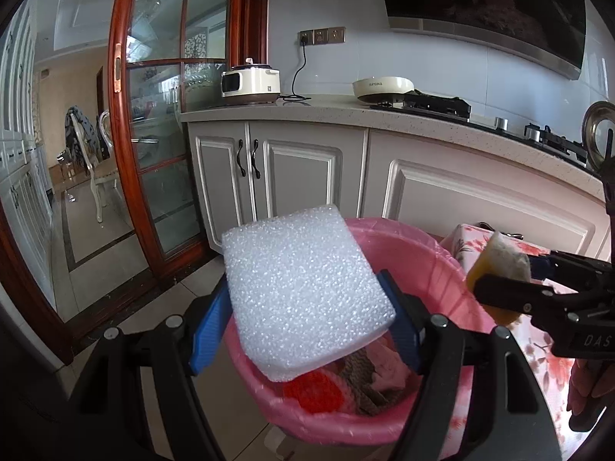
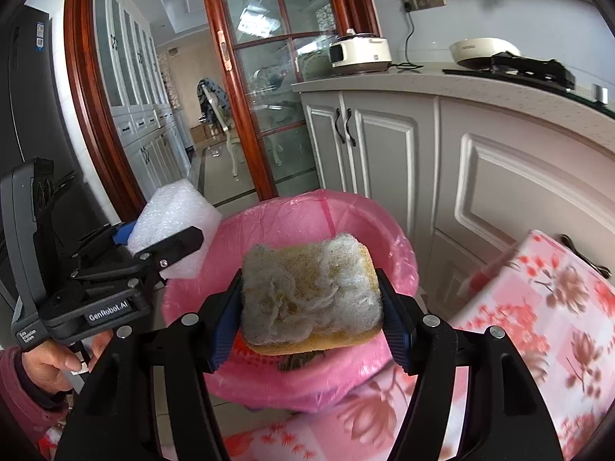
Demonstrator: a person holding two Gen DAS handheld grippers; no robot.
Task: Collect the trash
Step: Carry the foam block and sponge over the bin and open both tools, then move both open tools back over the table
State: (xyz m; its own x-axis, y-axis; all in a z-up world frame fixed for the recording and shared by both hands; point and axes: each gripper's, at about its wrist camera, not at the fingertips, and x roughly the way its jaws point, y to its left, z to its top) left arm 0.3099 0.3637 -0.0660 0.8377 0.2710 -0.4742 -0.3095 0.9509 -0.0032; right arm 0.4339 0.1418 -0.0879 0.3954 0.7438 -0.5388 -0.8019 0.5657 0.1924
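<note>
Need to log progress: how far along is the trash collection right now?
Done: the pink-lined bin already holds red and knitted scraps. In hand: the left gripper clamps a white foam block above the bin, and the right gripper clamps a worn yellow sponge over it. Left: drop both in.

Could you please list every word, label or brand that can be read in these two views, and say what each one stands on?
"GenRobot.AI": on the left gripper, seen from the right wrist.
"Data Acquisition System": small label on the same gripper's handle.
"DAS": cut off at the frame edge, on the right gripper.
Pan rim: brand too blurred to read.
Fridge stickers: too small to read.
</note>
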